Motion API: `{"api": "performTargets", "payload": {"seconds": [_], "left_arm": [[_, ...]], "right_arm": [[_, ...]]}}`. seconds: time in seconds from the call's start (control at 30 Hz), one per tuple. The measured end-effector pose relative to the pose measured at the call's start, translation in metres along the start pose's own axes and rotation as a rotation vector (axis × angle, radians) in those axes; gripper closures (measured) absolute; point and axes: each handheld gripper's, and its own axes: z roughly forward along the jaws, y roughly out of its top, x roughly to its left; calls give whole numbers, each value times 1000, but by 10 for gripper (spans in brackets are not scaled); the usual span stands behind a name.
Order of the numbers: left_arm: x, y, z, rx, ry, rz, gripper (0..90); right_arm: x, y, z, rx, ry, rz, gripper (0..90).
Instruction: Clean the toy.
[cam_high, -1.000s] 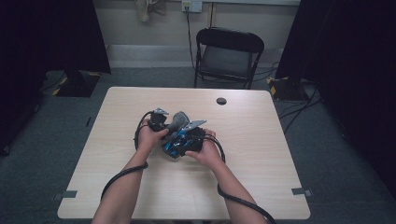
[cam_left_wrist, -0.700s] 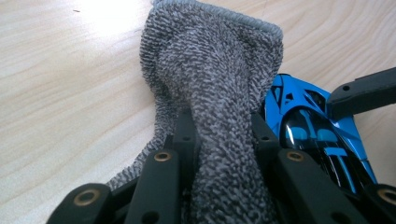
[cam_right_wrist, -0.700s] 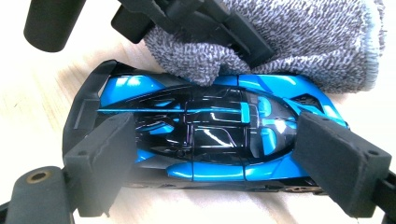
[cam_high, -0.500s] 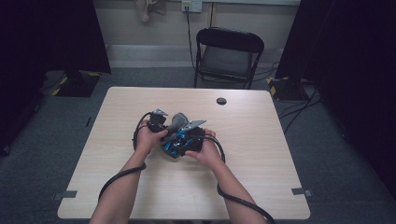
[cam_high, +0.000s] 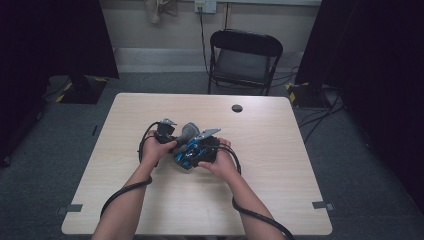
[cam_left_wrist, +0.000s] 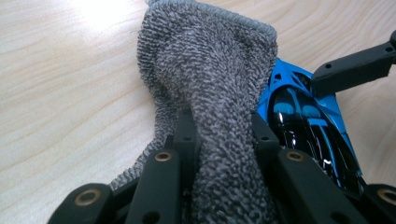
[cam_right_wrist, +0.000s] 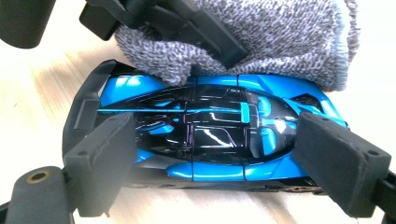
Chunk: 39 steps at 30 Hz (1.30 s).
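Two tools mid-table, left tool (cam_left_wrist: 224, 154) pinching grey cloth (cam_left_wrist: 210, 70), right tool (cam_right_wrist: 219, 154) clamping blue toy car (cam_right_wrist: 210, 135), table edges (cam_high: 300, 150) well apart.

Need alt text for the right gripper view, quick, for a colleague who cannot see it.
A glossy blue-and-black toy sports car lies lengthwise between the right tongs, whose black foam pads press its two ends. The left tongs hold a folded grey terry cloth against the car's far side, on a pale wooden table.

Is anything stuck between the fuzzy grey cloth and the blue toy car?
Nothing visible. The left gripper is shut on the grey cloth, which lies right against the blue toy car. The right gripper clamps the car from nose to tail, and its pads sit clear of the side the cloth is on.
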Motion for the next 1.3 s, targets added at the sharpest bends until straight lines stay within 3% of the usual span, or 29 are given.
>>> {"api": "performTargets", "payload": {"seconds": [1.3], "left_arm": [[4, -22, -30, 46, -34, 0, 714]], "right_arm": [[1, -1, 0, -5, -4, -1, 130]]}}
